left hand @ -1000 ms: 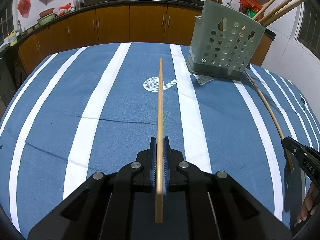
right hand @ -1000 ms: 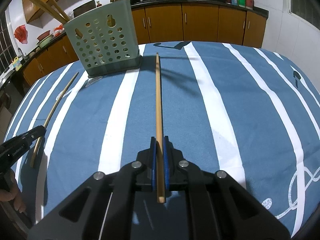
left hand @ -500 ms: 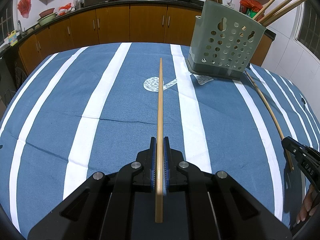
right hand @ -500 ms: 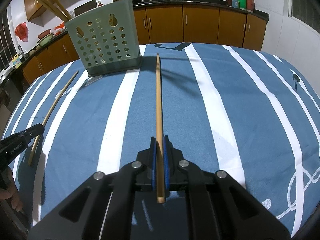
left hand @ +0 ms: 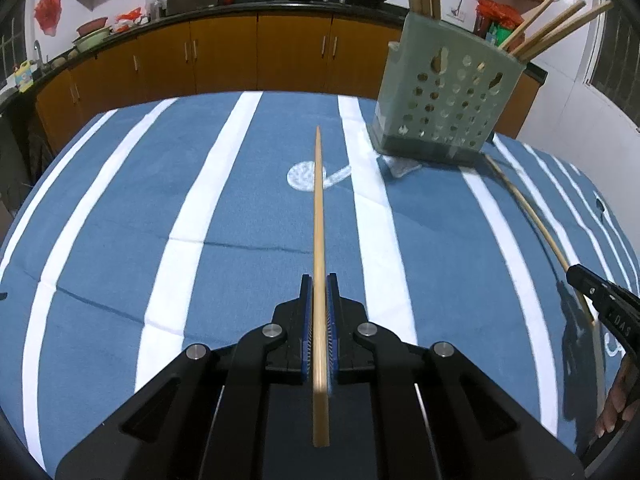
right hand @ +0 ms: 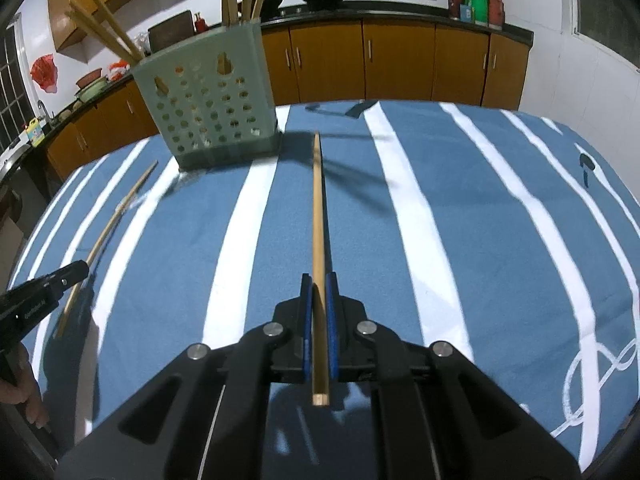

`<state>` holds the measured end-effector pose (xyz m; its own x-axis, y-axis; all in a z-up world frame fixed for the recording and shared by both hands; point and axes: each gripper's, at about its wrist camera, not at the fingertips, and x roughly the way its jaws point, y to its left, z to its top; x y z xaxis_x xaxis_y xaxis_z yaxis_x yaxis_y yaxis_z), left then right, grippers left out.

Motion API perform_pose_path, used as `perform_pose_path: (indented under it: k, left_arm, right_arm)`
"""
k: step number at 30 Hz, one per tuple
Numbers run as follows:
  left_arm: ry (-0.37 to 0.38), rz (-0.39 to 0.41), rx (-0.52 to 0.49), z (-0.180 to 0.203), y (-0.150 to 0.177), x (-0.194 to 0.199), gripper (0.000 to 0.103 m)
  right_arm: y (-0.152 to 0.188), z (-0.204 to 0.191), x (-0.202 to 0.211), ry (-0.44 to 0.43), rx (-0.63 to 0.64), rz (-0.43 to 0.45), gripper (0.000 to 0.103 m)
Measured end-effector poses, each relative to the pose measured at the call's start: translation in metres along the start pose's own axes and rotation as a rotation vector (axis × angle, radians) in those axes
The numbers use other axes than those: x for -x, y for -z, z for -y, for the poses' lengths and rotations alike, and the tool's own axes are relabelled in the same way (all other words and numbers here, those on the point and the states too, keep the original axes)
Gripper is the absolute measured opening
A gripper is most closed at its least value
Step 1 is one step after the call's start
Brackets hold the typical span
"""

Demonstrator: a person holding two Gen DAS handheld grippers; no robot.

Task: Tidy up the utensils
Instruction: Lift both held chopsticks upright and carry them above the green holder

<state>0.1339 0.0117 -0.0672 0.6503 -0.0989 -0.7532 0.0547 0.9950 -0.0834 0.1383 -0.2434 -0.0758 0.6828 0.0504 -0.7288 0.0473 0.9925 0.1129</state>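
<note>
My left gripper (left hand: 319, 280) is shut on a bamboo chopstick (left hand: 318, 216) that points forward above the blue striped tablecloth (left hand: 120, 220). My right gripper (right hand: 319, 280) is shut on another chopstick (right hand: 317, 216), its tip near the base of the green perforated utensil holder (right hand: 208, 116). The holder (left hand: 444, 108) stands at the far right in the left wrist view and has several chopsticks in it. One loose chopstick (left hand: 536, 224) lies on the cloth between the two grippers; it also shows in the right wrist view (right hand: 108, 232).
The right gripper's finger (left hand: 604, 304) shows at the right edge of the left wrist view, over the loose chopstick's near end. The left gripper's finger (right hand: 44, 288) shows at the left edge of the right wrist view. Kitchen cabinets (left hand: 224, 56) stand behind the table.
The right gripper has moved closer to the holder with its chopstick, and the holder looks larger. The left gripper has hardly moved.
</note>
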Motion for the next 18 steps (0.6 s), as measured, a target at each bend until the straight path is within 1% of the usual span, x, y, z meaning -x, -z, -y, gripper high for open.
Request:
perform_pose_path:
  k: [3,13,18]
  left_arm:
    - [0.009,0.032,-0.006,0.000,-0.006,0.011,0.008]
    - [0.055,0.179,0.002,-0.004,-0.043,0.057,0.008]
    - [0.067,0.243,0.005,-0.005,-0.060,0.075,0.008]
  right_arm:
    - [-0.010,0.003,0.012,-0.004,-0.007,0.041,0.008]
    - [-0.049,0.011,0.060,-0.013,-0.031,0.202,0.008]
    - [-0.063,0.013,0.077,-0.019,-0.041,0.260,0.008]
